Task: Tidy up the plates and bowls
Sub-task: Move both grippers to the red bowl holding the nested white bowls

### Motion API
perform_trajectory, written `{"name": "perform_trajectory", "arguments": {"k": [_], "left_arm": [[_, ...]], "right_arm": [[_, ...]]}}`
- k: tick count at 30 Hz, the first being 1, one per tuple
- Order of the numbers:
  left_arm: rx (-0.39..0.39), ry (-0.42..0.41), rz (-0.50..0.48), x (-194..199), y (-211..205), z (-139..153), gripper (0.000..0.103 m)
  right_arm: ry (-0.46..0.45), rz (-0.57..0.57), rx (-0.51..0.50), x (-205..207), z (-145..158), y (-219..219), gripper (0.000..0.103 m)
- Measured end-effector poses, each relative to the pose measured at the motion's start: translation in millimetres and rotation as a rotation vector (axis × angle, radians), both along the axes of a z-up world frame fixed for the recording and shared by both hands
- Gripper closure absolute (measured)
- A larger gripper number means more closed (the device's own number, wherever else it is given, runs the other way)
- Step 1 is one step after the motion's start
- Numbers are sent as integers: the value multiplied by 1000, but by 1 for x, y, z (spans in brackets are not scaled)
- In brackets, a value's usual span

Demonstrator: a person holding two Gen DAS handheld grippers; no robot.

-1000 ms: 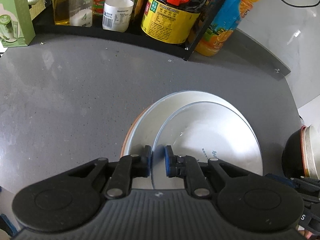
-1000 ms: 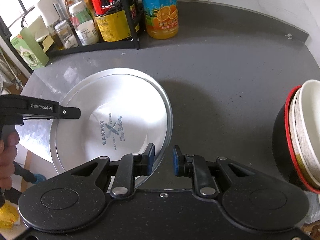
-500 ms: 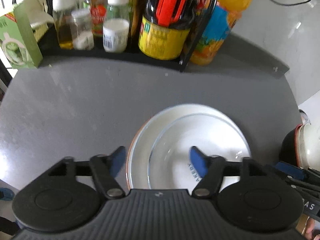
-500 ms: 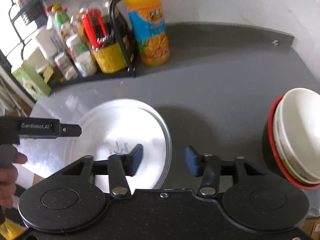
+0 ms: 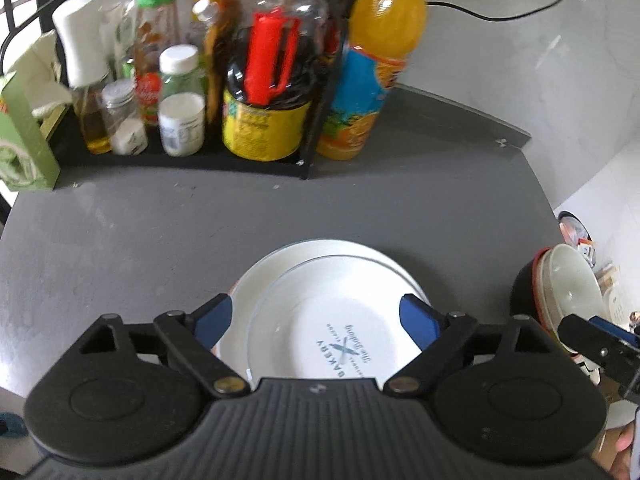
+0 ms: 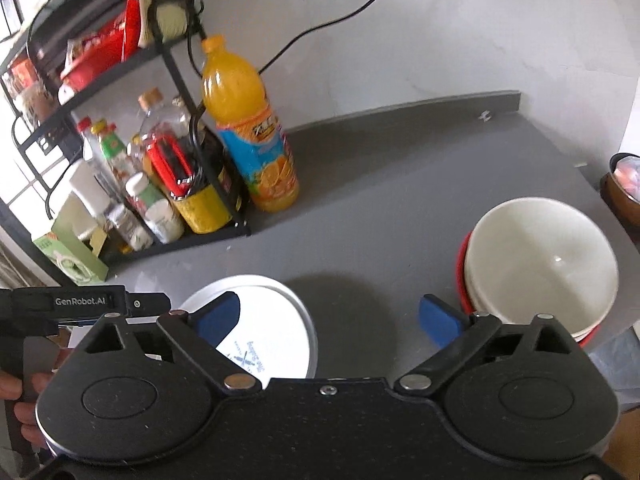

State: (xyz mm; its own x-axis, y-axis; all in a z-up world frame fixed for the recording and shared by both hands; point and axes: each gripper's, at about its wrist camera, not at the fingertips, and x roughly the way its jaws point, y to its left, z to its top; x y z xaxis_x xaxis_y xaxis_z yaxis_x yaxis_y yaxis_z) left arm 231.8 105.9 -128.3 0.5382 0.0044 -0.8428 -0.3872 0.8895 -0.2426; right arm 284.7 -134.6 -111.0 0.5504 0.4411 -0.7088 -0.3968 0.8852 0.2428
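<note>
A white plate with a printed "BAKERY" logo (image 5: 320, 320) lies on top of a larger white plate (image 5: 244, 300) on the grey counter (image 5: 160, 232). My left gripper (image 5: 316, 318) hovers open above the near edge of this stack, holding nothing. The same stack of plates (image 6: 276, 328) shows at the lower left of the right wrist view. My right gripper (image 6: 332, 318) is open and empty above the counter, between the plates and a stack of bowls (image 6: 540, 264). That stack has a white bowl on top and a red-rimmed dark one below, also seen as the bowls (image 5: 560, 280) at the right.
A black rack of bottles and jars (image 5: 192, 100) stands at the back left, with an orange juice bottle (image 6: 248, 132) beside it. A green carton (image 5: 20, 140) sits at the far left. A brown bowl (image 6: 624, 188) sits off the counter's right edge. A hand (image 6: 24, 392) holds the left gripper's handle.
Both grippers opened and let go of the logo plate, which now rests on the larger plate. Both grippers drew back and up from the plates.
</note>
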Motion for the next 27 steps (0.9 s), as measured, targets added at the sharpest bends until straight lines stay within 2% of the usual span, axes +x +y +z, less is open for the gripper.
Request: {"name": "perform_trajectory", "arguments": {"k": [10, 16, 27], "left_arm": [[22, -35, -80, 28, -48, 24, 13], [20, -51, -133, 59, -91, 32, 13], [-33, -42, -185, 109, -162, 14, 13]], "right_arm": [[-29, -46, 49, 14, 16, -45, 3], [-37, -100, 37, 33, 19, -87, 3], [13, -178, 19, 69, -5, -159, 4]]}}
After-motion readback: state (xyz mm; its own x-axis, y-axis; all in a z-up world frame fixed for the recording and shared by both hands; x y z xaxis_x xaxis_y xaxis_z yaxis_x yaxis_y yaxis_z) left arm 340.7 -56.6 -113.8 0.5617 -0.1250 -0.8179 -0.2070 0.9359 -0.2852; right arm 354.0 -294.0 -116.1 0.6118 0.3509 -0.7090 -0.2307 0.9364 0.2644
